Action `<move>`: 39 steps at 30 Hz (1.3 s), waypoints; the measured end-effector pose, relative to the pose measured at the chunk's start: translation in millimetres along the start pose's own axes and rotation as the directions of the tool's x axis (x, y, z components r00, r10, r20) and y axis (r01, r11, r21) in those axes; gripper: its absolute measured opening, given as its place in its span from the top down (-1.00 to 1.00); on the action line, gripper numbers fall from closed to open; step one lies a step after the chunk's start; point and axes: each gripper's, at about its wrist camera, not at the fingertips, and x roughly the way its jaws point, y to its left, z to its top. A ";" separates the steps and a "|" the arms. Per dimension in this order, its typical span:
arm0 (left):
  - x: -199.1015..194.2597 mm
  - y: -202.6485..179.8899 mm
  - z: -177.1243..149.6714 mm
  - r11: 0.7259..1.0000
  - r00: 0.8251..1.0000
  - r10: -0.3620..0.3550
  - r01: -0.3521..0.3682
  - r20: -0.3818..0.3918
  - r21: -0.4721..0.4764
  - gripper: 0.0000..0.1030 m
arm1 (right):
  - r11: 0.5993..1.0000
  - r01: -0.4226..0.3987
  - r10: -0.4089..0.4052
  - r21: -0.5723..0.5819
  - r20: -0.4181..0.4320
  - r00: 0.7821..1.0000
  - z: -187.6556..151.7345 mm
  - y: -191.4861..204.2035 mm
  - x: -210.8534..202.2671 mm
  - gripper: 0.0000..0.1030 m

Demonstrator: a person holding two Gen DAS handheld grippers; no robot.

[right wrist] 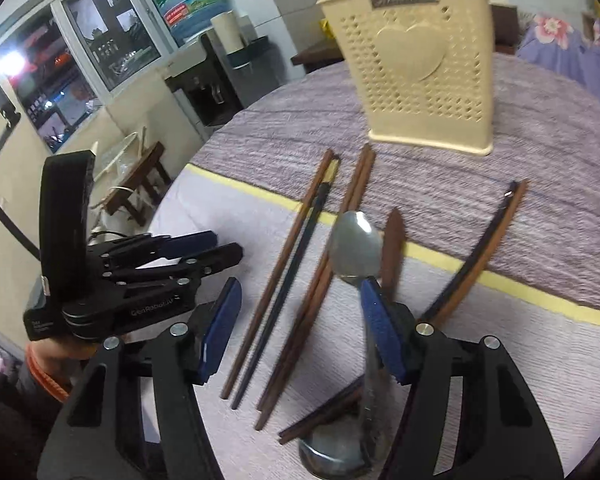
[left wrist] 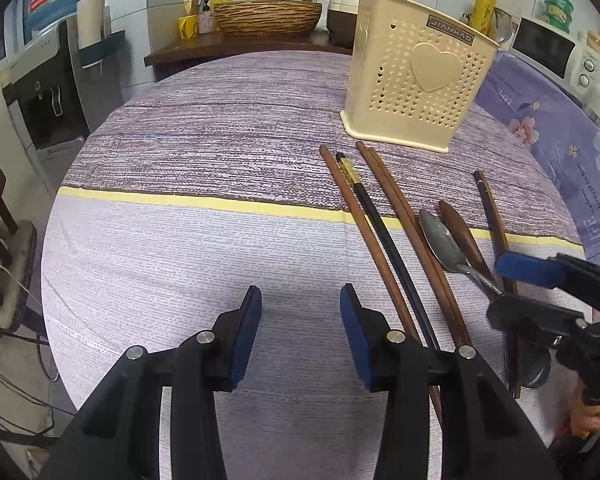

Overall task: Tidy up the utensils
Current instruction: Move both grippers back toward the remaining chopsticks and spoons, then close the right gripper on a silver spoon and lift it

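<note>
Right gripper (right wrist: 296, 328) jaws parted, nothing pinched, hovering low over chopsticks (right wrist: 284, 280) with pad beside metal spoon (right wrist: 356, 246). Left gripper (left wrist: 300, 336) also apart and empty, above bare tablecloth (left wrist: 160, 248), left of the utensil row. Wooden spoon (right wrist: 394, 248) just beside metal one, another chopstick pair (right wrist: 480, 252) further right. Cream holder (right wrist: 420, 60) upright at far side, one stick already inside. Step in hand: approach for pick, likely chopsticks. Next: lower, centre one item between pads, close, then lift toward holder
</note>
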 end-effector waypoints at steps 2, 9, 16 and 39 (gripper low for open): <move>1.6 1.2 0.4 1.000 1.000 -0.006 0.006 -0.004 -0.006 0.19 | 1.000 -0.014 0.014 0.004 -0.029 0.999 0.9 1.3 7.9 -0.23; 0.8 4.7 1.3 1.000 1.000 -0.011 0.011 -0.003 -0.016 0.19 | 0.987 0.159 -0.159 -0.009 -0.062 0.985 -2.9 -0.2 15.0 -0.19; 0.7 7.2 2.4 0.999 1.000 -0.022 0.022 -0.002 -0.024 0.19 | 0.971 0.235 -0.238 -0.045 -0.074 0.969 1.4 1.1 24.6 -0.19; -1.3 10.6 -0.2 0.999 0.999 -0.033 0.033 -0.005 -0.033 0.19 | 0.895 0.270 -0.329 -0.356 -0.114 0.937 38.6 -11.0 60.6 -0.09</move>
